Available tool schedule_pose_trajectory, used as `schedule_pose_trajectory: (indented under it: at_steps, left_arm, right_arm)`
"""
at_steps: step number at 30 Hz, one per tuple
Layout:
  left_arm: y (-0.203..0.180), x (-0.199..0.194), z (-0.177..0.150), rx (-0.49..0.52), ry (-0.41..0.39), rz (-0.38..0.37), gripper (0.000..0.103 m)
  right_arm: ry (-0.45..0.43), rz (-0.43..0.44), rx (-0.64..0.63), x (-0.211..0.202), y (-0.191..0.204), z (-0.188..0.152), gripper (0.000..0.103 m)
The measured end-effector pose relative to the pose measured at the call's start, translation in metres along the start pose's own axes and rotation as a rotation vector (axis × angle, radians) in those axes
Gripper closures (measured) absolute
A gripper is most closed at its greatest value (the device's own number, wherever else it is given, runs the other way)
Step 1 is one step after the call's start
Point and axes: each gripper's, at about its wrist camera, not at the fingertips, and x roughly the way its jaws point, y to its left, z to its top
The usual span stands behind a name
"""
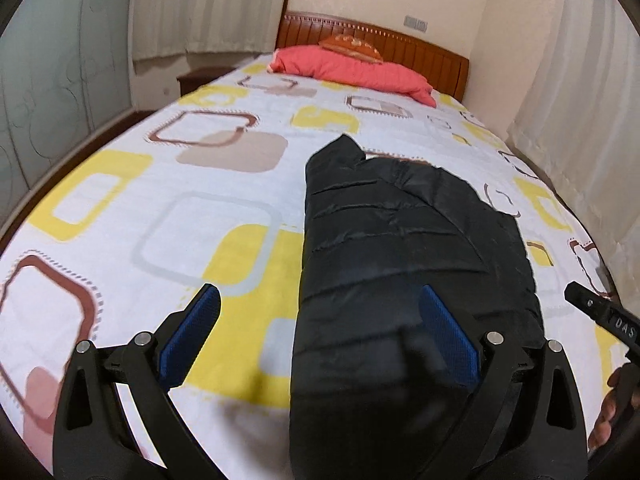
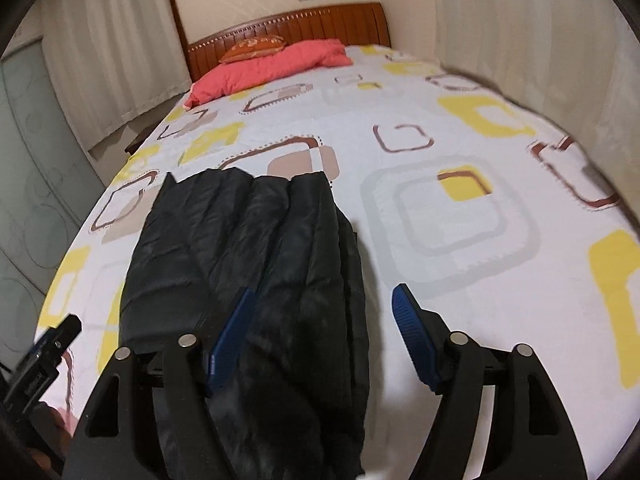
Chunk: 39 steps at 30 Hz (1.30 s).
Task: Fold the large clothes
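A black quilted puffer jacket (image 1: 404,264) lies on the bed, folded into a long narrow strip running away from me; it also shows in the right wrist view (image 2: 256,248). My left gripper (image 1: 320,320) is open over the jacket's near left edge, its blue pads (image 1: 192,336) wide apart and empty. My right gripper (image 2: 324,320) is open over the jacket's near right edge, with one blue pad (image 2: 232,336) above the cloth and the other over the sheet. The right gripper's body (image 1: 600,312) shows at the right edge of the left wrist view.
The bed sheet (image 1: 168,184) is white with yellow, brown and grey squares. A pink pillow (image 1: 352,68) and an orange cushion (image 1: 352,46) lie at the wooden headboard (image 1: 400,40). Curtains (image 1: 580,100) hang close on both sides. The left gripper's body (image 2: 40,356) shows at lower left.
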Motion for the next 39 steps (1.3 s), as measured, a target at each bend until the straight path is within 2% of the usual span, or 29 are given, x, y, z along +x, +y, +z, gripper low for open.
schedule_pose_trajectory:
  at_steps: [5,14,24,39]
  left_arm:
    - [-0.007,-0.042,-0.013,0.018,-0.063,0.014,0.003]
    - [-0.018,-0.088,-0.035,0.044,-0.094,0.015,0.002]
    - [-0.02,-0.111,-0.051,0.047,-0.112,0.017,0.002]
    - [-0.021,-0.123,-0.06,0.046,-0.12,0.016,0.002]
  right_arm:
    - [-0.06,-0.028,-0.048,-0.037,0.017,-0.021,0.028]
    - [-0.117,-0.018,-0.084,-0.085,0.036,-0.055,0.028]
    - [-0.167,-0.019,-0.085,-0.111,0.034,-0.07,0.028]
    - [-0.198,-0.011,-0.087,-0.123,0.036,-0.082,0.028]
